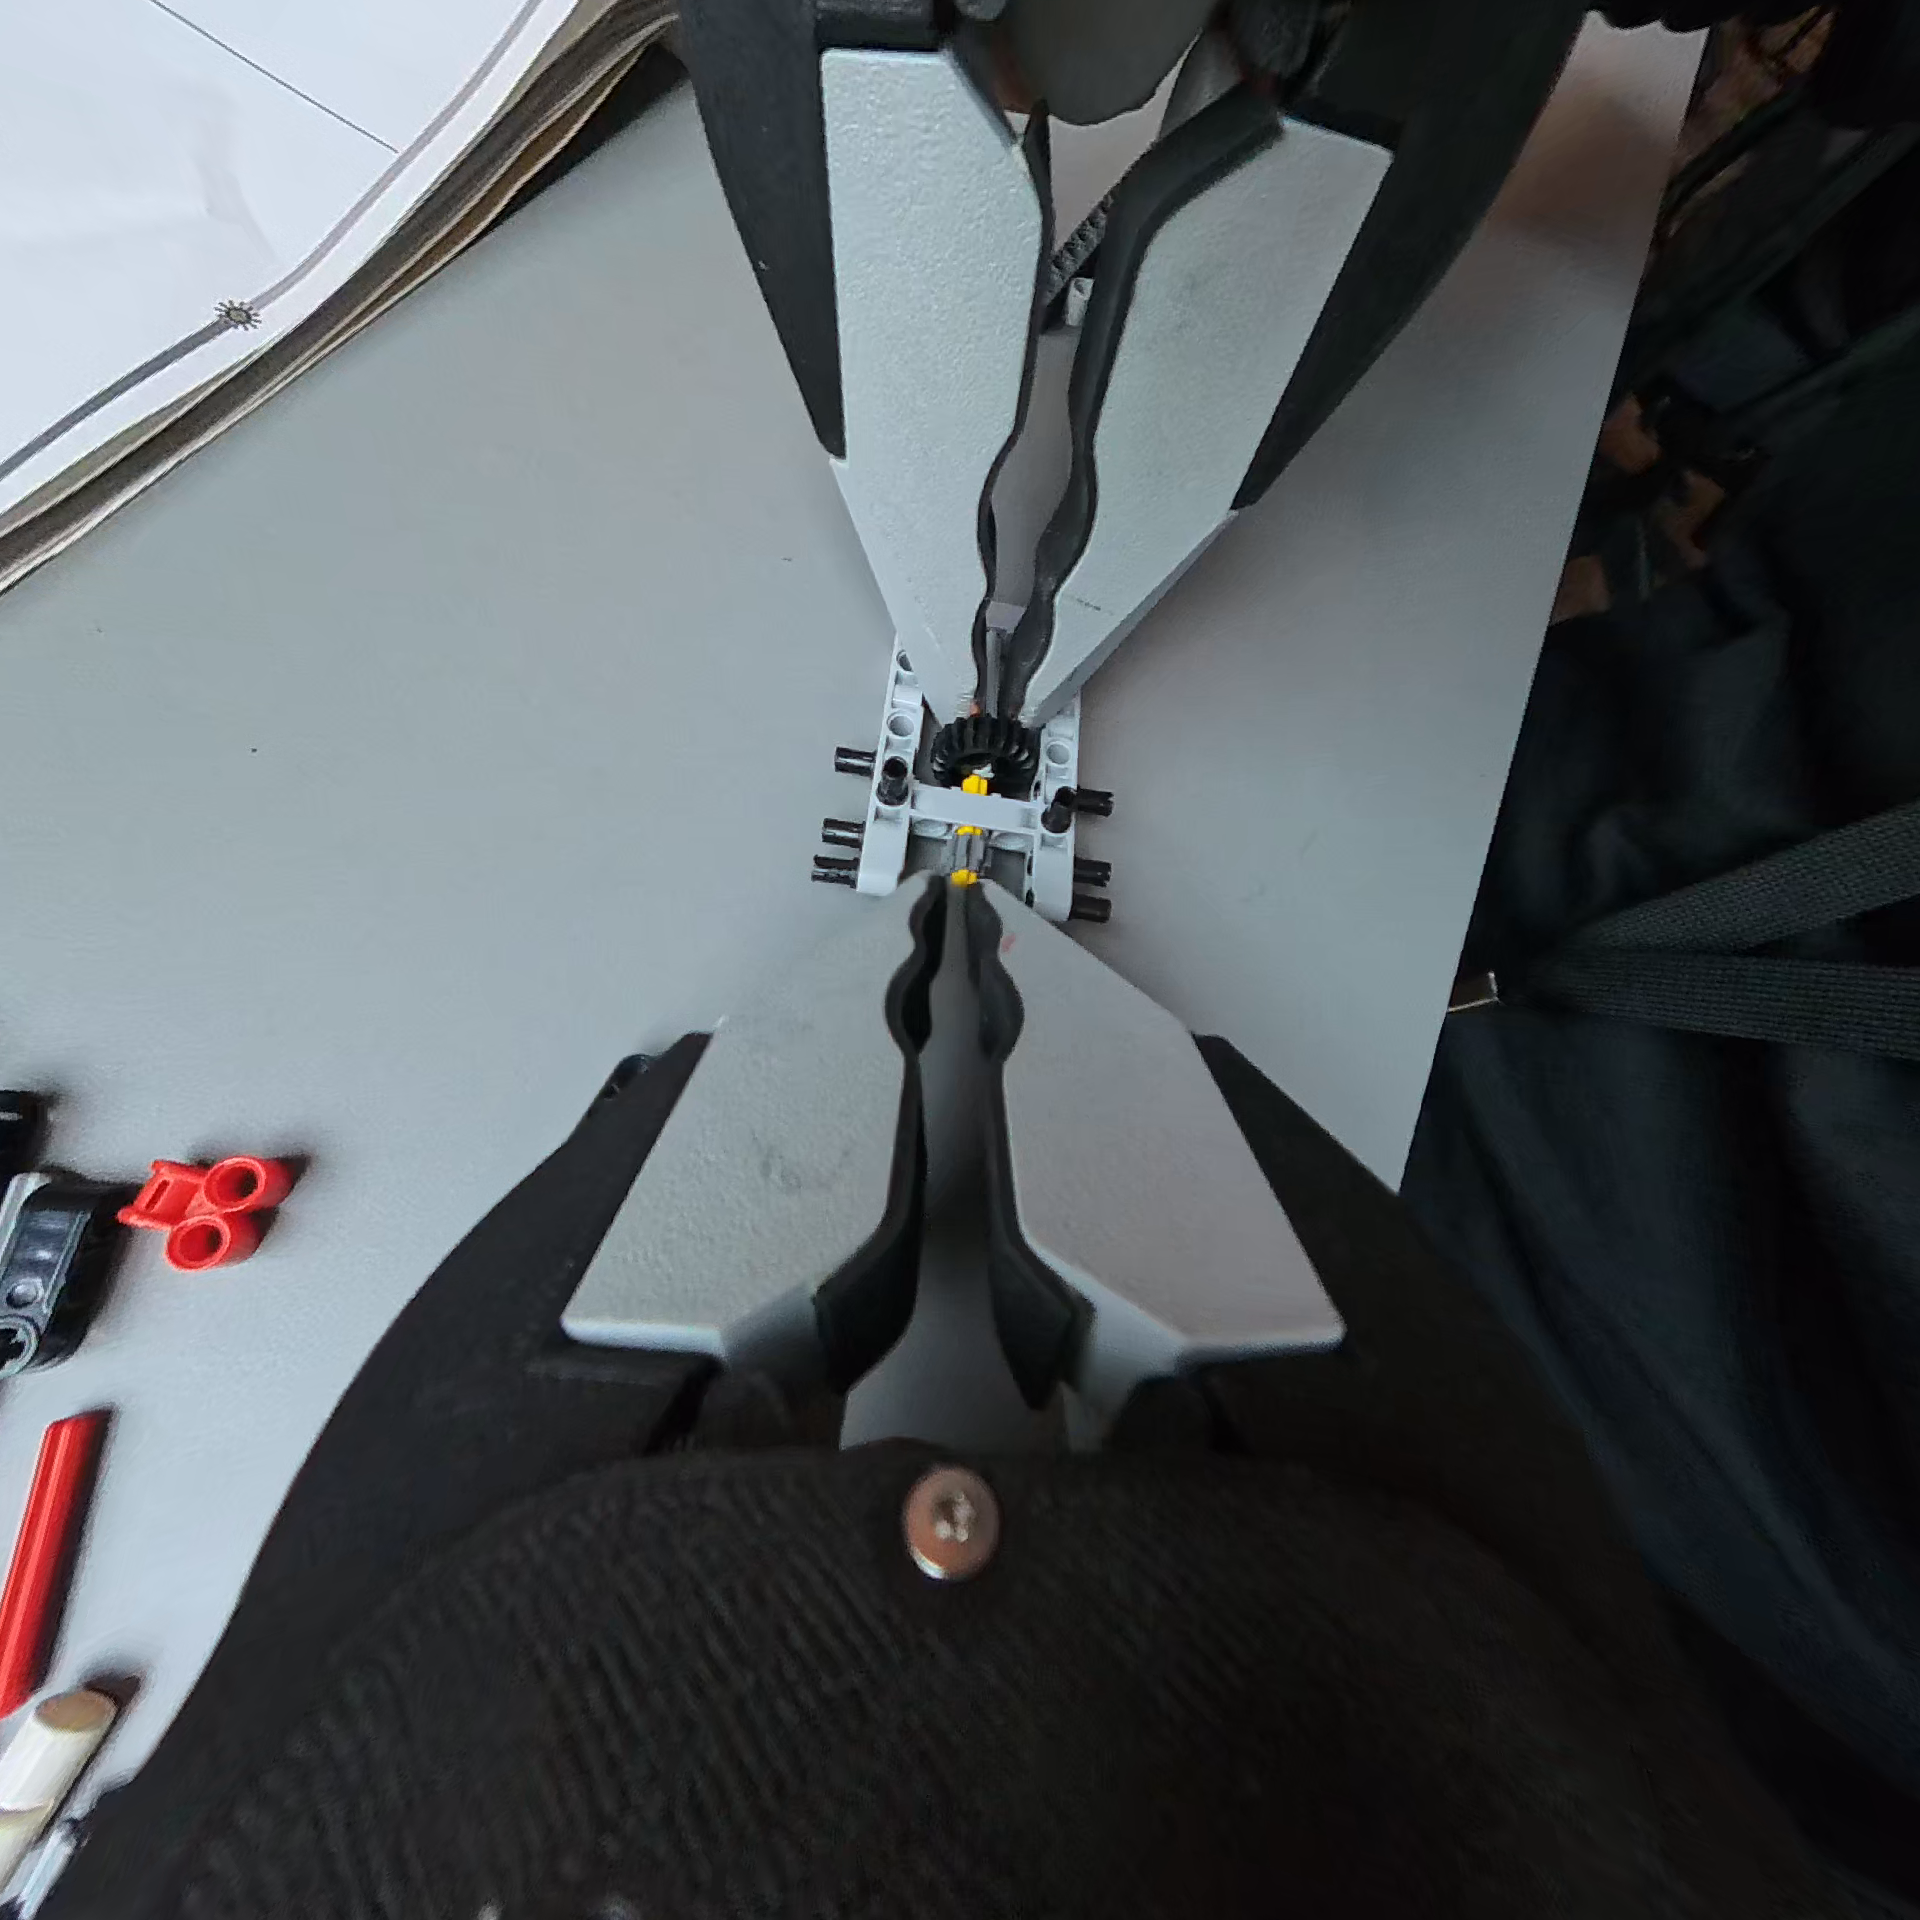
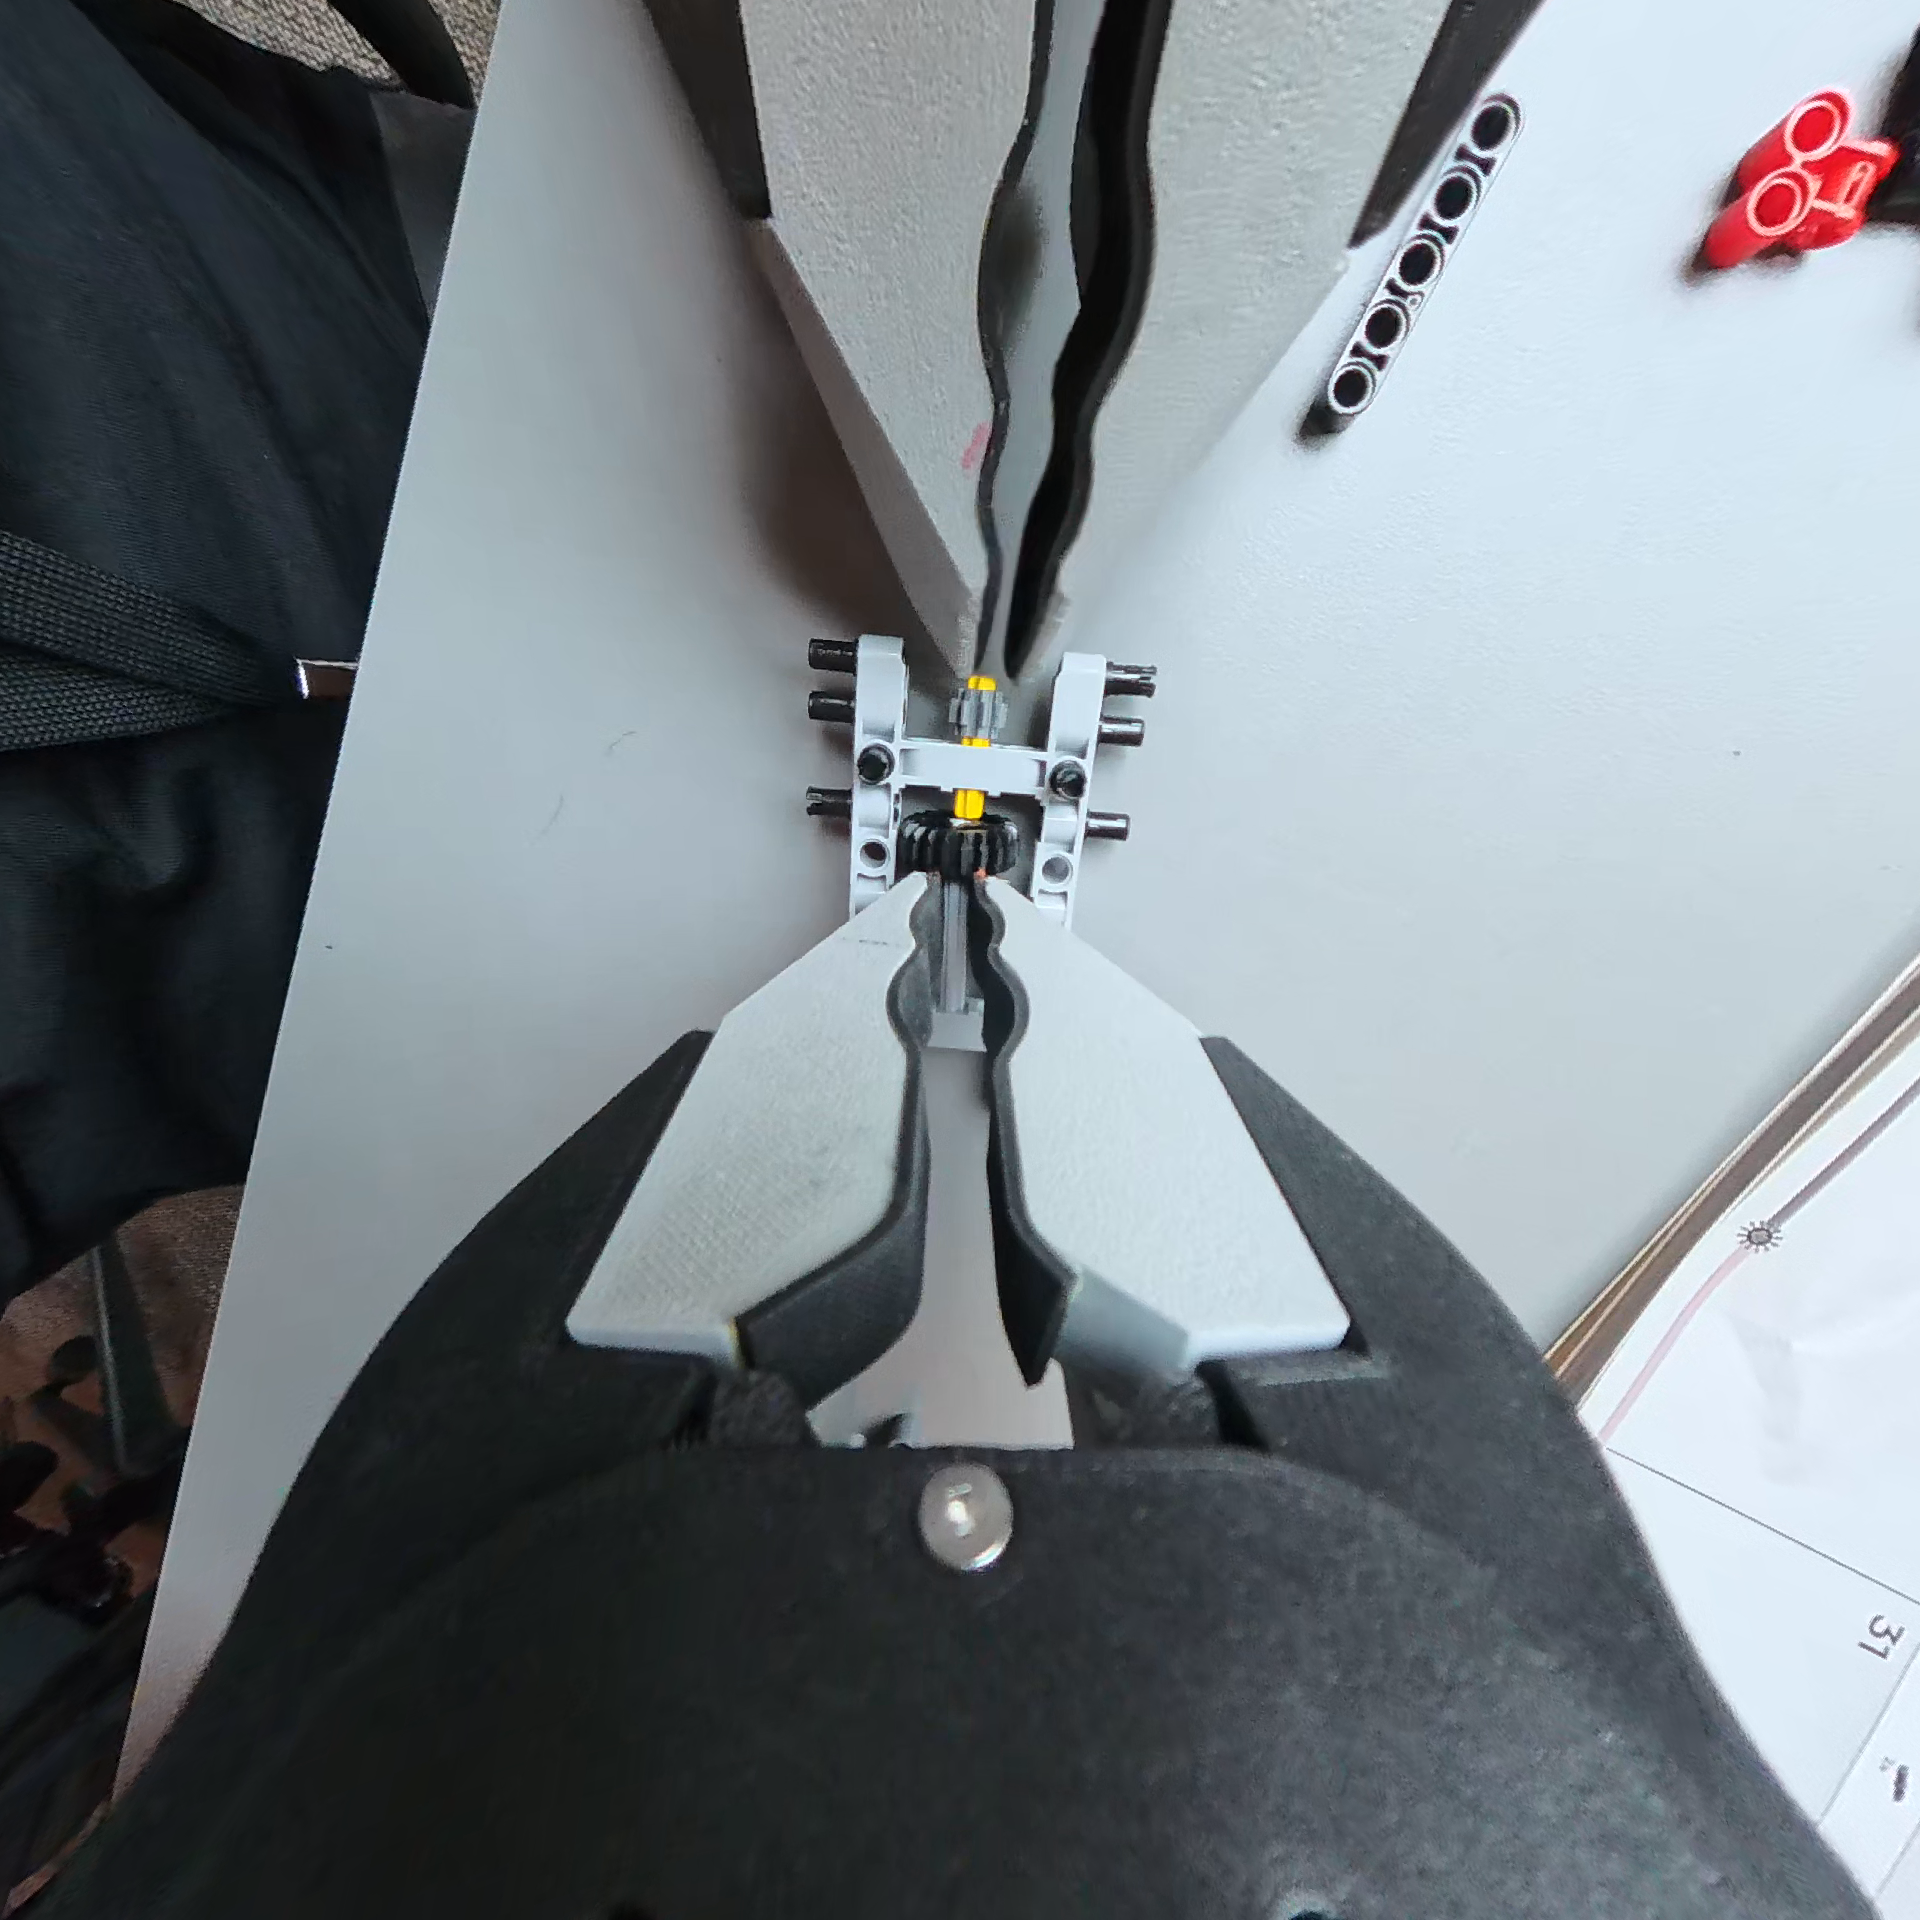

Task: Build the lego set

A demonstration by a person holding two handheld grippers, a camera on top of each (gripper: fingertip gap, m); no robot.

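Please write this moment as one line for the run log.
left gripper: shut on yellow axle | right gripper: shut on grey axle behind black gear | grey frame: between both

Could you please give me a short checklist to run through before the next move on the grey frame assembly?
1. Left gripper closed on the yellow axle end: ok.
2. Right gripper gripping the grey axle behind the black gear: ok.
3. Grippers opposed along one line across the grey frame: ok.
4. Gear fully seated on its axle: cannot tell.
5. Black pins on both frame sides present: ok.
6. Red connector clear of the work: ok.
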